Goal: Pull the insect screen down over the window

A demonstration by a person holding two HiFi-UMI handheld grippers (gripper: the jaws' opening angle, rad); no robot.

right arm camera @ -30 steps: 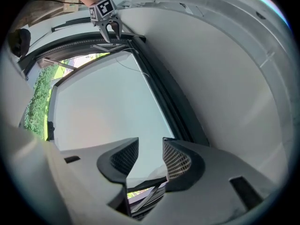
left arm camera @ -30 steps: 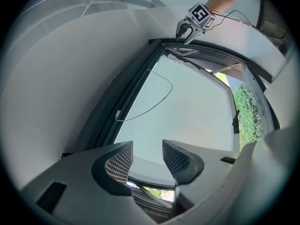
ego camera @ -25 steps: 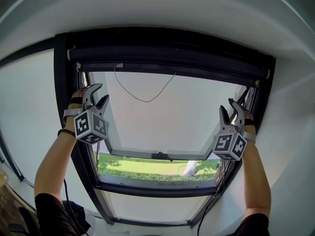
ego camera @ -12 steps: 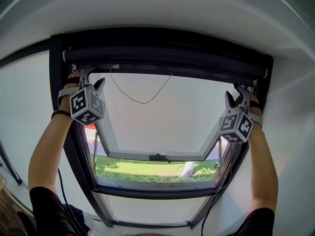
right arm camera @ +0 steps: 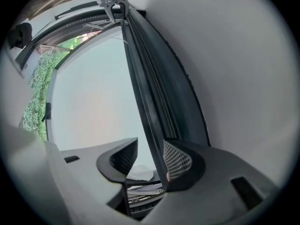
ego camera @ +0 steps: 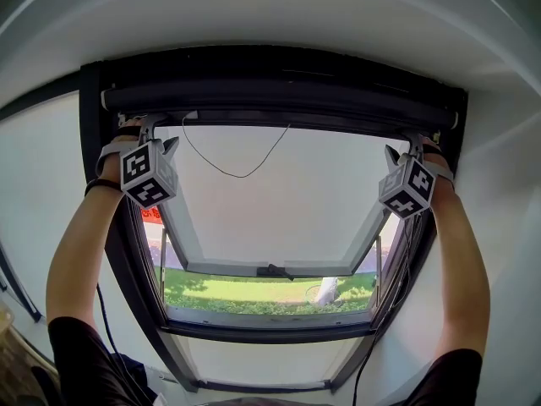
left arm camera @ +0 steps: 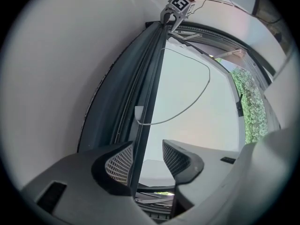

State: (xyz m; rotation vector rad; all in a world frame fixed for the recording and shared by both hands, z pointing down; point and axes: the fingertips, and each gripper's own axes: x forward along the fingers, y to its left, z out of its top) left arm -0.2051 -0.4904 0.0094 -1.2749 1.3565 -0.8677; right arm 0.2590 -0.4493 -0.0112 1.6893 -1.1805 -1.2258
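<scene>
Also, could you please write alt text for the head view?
A person reaches up, holding the left hand-held gripper and the right hand-held gripper at the top corners of a dark-framed window, at the insect screen's bar. The right one's jaws have just been opening, the bar between them. Below, grass shows.

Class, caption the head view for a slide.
Left gripper and right gripper, open, at either end of the rolled-up insect screen above the window.
</scene>
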